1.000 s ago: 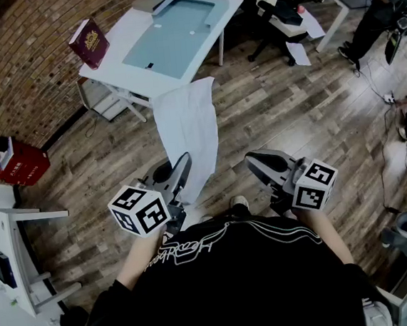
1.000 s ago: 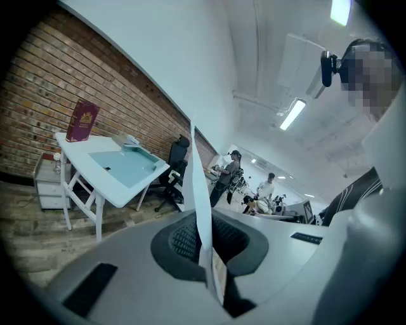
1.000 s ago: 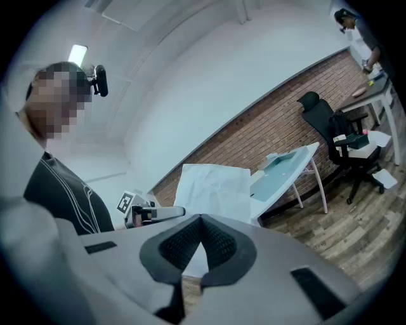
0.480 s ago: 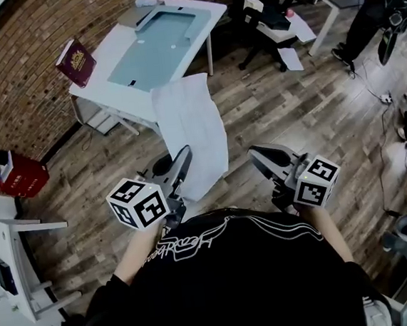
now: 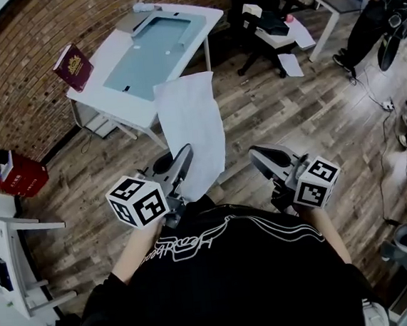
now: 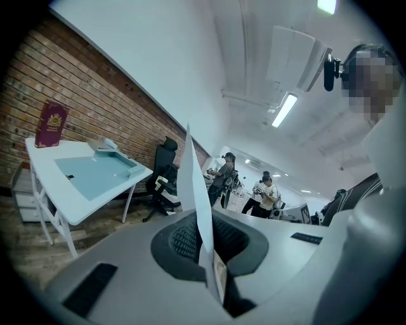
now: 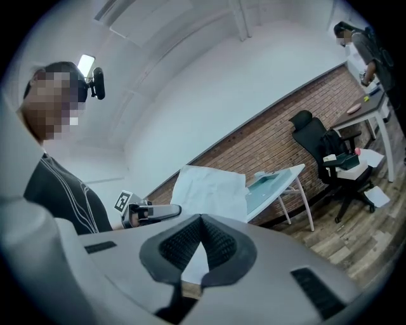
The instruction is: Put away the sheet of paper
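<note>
- Since a second ago the sheet of paper [image 5: 192, 135] has lifted from a droop, and its far edge now reaches over the near edge of the white bench [image 5: 107, 57]. The bench and the red book [image 5: 72, 66] on it sit further left in the head view.
- Head view: the left hand-held gripper [image 5: 183, 160] pinches the sheet at its near end. The long axis of the sheet runs straight away from the person, toward the bench. The right hand-held gripper [image 5: 262, 157] hangs beside it, apart from the paper. I'd say the left hand is the nearer one to the bench and will do the placing.
- Left gripper view: the left hand-held gripper [image 6: 209, 254] is clamped on the sheet [image 6: 193, 190], seen edge-on and standing upright between the jaws. The bench [image 6: 44, 155] lies ahead and to the left, with the book [image 6: 52, 124] propped at its far side.
- Right gripper view: the right hand-held gripper [image 7: 202, 219] has its jaws closed together with nothing between them. Beyond them the sheet [image 7: 212, 190] hangs broadside in front of the bench [image 7: 279, 181].
</note>
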Available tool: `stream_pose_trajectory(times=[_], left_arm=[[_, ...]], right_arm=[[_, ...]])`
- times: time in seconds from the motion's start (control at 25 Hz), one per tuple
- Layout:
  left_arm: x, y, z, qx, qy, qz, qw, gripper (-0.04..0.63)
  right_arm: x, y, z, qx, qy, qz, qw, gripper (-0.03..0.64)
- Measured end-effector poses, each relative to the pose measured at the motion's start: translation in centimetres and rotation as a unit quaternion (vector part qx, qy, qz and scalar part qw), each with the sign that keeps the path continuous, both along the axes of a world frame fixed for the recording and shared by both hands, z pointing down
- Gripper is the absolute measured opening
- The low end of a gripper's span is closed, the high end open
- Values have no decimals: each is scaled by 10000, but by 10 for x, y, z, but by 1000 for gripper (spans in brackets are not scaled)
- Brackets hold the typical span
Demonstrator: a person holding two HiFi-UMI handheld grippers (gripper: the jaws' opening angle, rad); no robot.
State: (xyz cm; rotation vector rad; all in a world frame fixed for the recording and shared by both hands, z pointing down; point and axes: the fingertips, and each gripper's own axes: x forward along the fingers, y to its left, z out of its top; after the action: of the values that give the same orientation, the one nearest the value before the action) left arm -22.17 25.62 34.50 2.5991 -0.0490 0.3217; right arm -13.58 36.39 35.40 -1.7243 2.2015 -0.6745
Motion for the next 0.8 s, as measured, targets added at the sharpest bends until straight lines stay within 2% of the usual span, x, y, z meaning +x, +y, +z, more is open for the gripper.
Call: stream_pose_trajectory(times=[0.4, 0.64, 0.8], left_arm=[[21, -63, 22, -291, -143, -218, 9992, 32], [49, -131, 48, -606, -334, -269, 9972, 32], [71, -183, 51, -640, -335, -269, 9970, 32]], right_arm=[[18, -57, 25, -294, -237, -189, 9991, 2], [45, -122, 47, -590, -431, -205, 9971, 3], [63, -175, 56, -733, -509, -283, 9956, 3]])
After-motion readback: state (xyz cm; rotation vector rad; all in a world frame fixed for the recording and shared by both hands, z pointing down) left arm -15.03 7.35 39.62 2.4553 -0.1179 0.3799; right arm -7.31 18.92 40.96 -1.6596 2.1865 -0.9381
